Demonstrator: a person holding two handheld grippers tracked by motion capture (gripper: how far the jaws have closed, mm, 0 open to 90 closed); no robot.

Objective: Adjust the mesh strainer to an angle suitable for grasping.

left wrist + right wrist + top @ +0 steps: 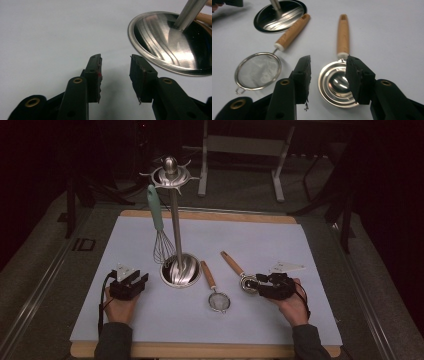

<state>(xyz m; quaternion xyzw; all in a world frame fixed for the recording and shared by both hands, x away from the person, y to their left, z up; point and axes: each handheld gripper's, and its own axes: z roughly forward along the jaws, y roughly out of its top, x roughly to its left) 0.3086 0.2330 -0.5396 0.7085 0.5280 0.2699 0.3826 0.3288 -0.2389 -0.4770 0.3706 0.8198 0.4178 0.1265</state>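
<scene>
Steel ladle (337,86) with wooden handle lies flat on the white mat (300,250), its bowl between the right gripper's (327,75) spread jaws; left gripper (115,72) open, empty.

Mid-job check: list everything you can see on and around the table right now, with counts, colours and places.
stand: 1, silver, upright at centre-left of the mat, round base
whisk: 1, mint-green handle, hanging from the stand's top
strainer: 1, wooden handle, mesh bowl, lying right of the stand's base
ladle: 1, wooden handle, shiny bowl, lying between the right gripper's jaws
mat: 1, pale blue-white, covering the table
left gripper: 1, black, open, near the stand's base
right gripper: 1, black, open around the ladle's bowl
</scene>
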